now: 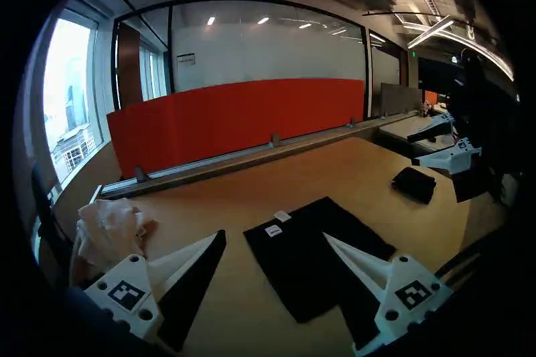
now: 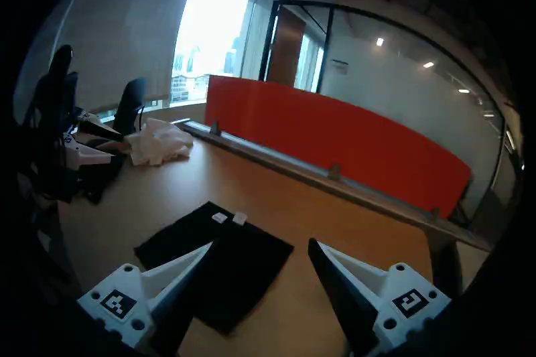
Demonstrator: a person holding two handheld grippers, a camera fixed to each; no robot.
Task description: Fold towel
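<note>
A black towel (image 1: pixel 315 260) lies flat on the wooden table (image 1: pixel 321 176), with two small white tags (image 1: pixel 273 230) near its far edge. My left gripper (image 1: pixel 275 248) hovers over the towel's near side, open, with nothing between its fingers. In the right gripper view the same towel (image 2: pixel 224 256) spreads out below and left of centre. My right gripper (image 2: pixel 261 246) is open above its right edge and holds nothing. Each gripper shows far off in the other's view: the right gripper (image 1: pixel 445 153) at the right edge, the left gripper (image 2: pixel 90 153) at the left edge.
A small folded black cloth (image 1: pixel 414 184) sits at the table's right. A crumpled white cloth pile (image 1: pixel 107 230) (image 2: pixel 157 143) lies on the left end. A red divider (image 1: pixel 234 122) on a metal rail runs along the far edge. Dark office chairs (image 2: pixel 130 106) stand by the window.
</note>
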